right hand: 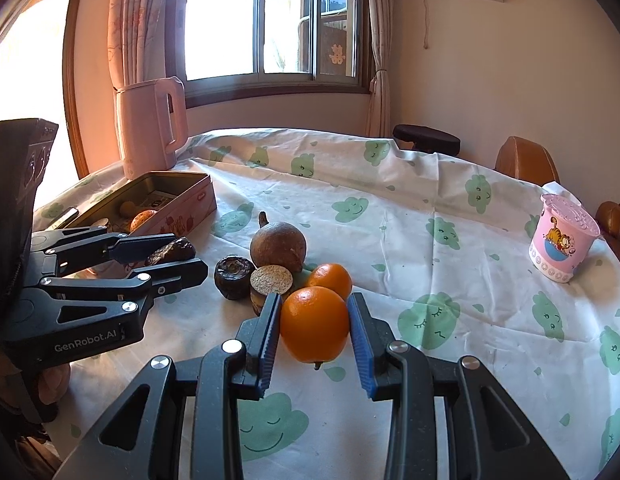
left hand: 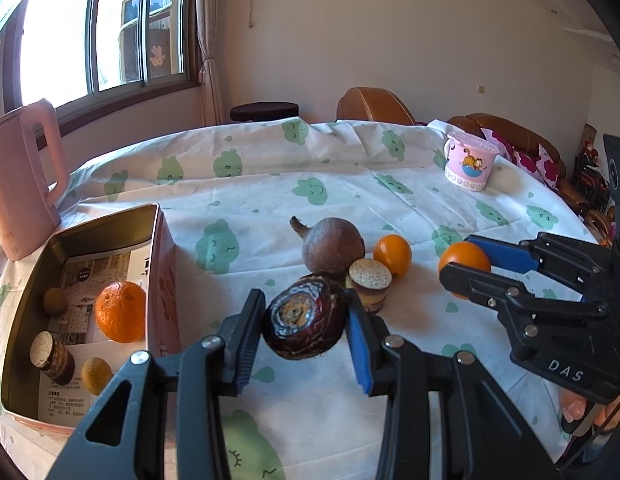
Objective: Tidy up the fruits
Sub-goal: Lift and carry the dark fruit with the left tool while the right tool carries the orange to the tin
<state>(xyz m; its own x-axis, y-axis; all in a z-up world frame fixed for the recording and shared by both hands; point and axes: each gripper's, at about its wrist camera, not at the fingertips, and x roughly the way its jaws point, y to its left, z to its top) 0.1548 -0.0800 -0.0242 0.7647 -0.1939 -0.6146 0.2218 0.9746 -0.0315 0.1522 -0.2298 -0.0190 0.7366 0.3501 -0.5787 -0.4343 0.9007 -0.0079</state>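
Note:
My left gripper (left hand: 304, 300) is shut on a dark brown, wrinkled round fruit (left hand: 306, 326), just right of the open tin box (left hand: 160, 240). In the right wrist view, my right gripper (right hand: 314, 300) is shut on an orange (right hand: 313, 330) at the near side of the fruit pile. A second orange (right hand: 329, 280), a large brown fruit with a stem (right hand: 278, 246), a cork-topped cylinder (right hand: 270, 280) and a dark round piece (right hand: 234, 272) lie on the cloth. In the tin lie an orange (left hand: 120, 312), two small yellowish fruits and another cork-topped piece.
A pink kettle (left hand: 22, 176) stands behind the tin at the table's left edge. A pink cartoon cup (left hand: 469, 164) stands far right. The table carries a white cloth with green clouds (left hand: 270, 184). Brown chairs and a stool sit behind it.

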